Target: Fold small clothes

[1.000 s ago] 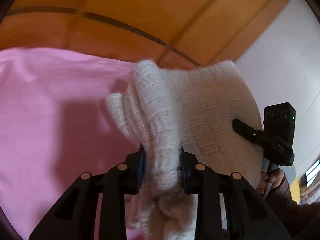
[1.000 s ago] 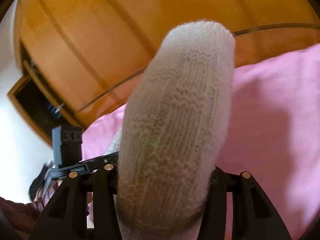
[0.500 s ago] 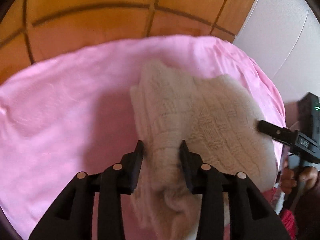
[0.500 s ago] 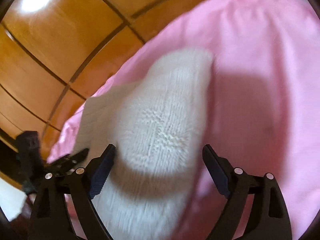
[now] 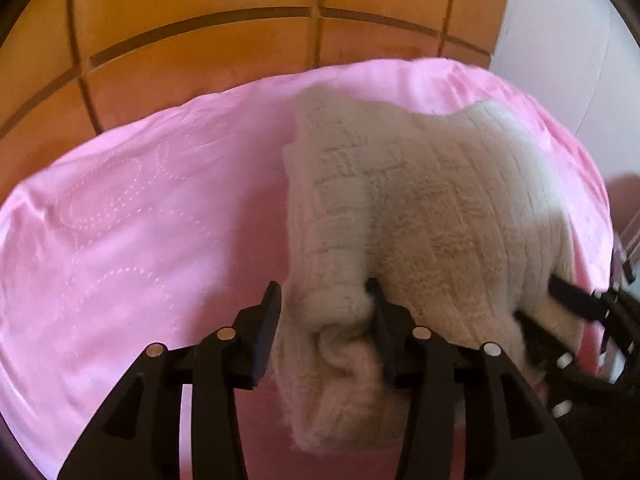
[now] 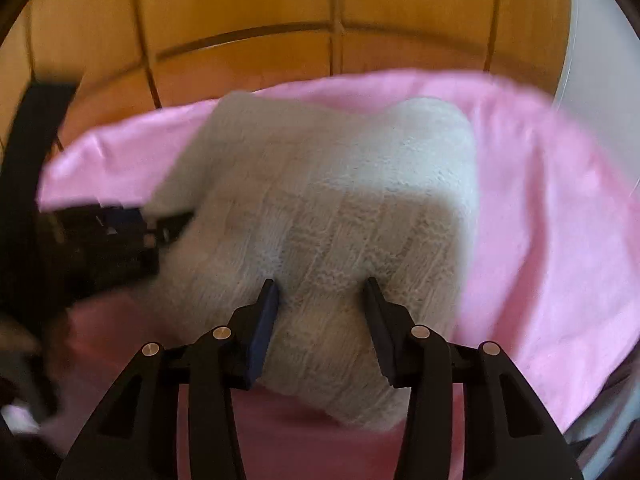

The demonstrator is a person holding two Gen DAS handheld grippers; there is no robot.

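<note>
A cream knitted garment (image 5: 420, 208) lies bunched on a pink cloth (image 5: 140, 220); it also shows in the right wrist view (image 6: 320, 208). My left gripper (image 5: 324, 300) straddles a thick fold at the garment's left near edge, jaws parted and loose around it. My right gripper (image 6: 320, 292) straddles the garment's near edge with its jaws parted and the knit between them. The right gripper also shows at the right edge of the left wrist view (image 5: 576, 304), and the left gripper at the left of the right wrist view (image 6: 120, 232).
The pink cloth (image 6: 540, 220) covers a surface. Behind it stand orange wooden panels (image 5: 240, 20). A white wall (image 5: 560, 40) is at the right.
Both grippers have lowered the garment onto the pink cloth. The left jaws have widened from clamping the fold. The right jaws, wide half a second ago, are narrower around the near edge.
</note>
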